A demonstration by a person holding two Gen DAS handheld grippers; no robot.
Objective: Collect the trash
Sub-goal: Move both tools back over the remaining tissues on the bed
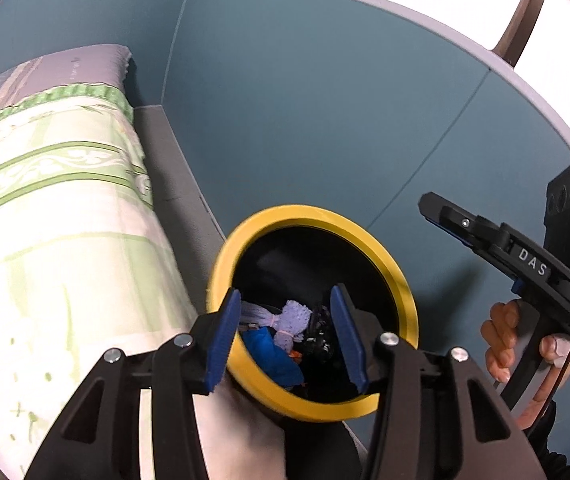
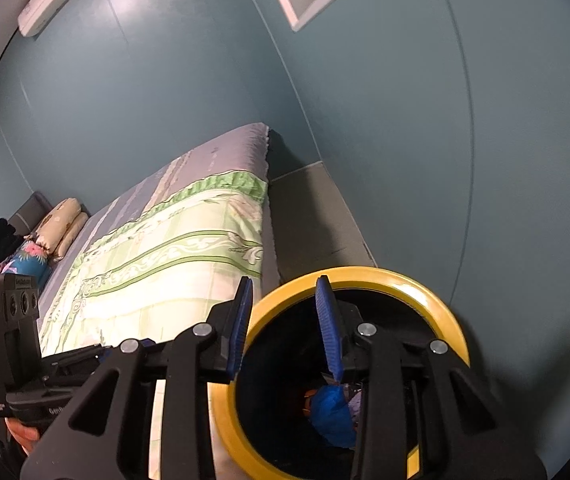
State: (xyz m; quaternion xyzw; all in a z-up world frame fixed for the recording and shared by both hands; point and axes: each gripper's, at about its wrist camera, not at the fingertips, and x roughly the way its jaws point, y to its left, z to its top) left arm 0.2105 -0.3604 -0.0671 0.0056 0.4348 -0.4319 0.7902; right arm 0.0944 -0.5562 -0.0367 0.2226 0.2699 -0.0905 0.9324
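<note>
The yellow-rimmed bin [image 1: 403, 280] stood on the floor just beside the bed [image 1: 45, 200], near its foot corner, holding a blue wad [image 1: 269, 346], a lavender knitted piece [image 1: 291, 318] and something black. The left gripper [image 1: 285, 338] hung over its mouth, fingers [image 1: 223, 338] apart and empty. The right gripper [image 2: 285, 328] straddled the rim (one finger outside, one inside), fingers [image 2: 327, 328] apart.

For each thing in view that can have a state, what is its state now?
left gripper: open, empty, over the bin
right gripper: open, empty, at the bin's rim
yellow-rimmed bin: lidless, holds trash
blue trash: inside bin
bed cover: spread flat
</note>
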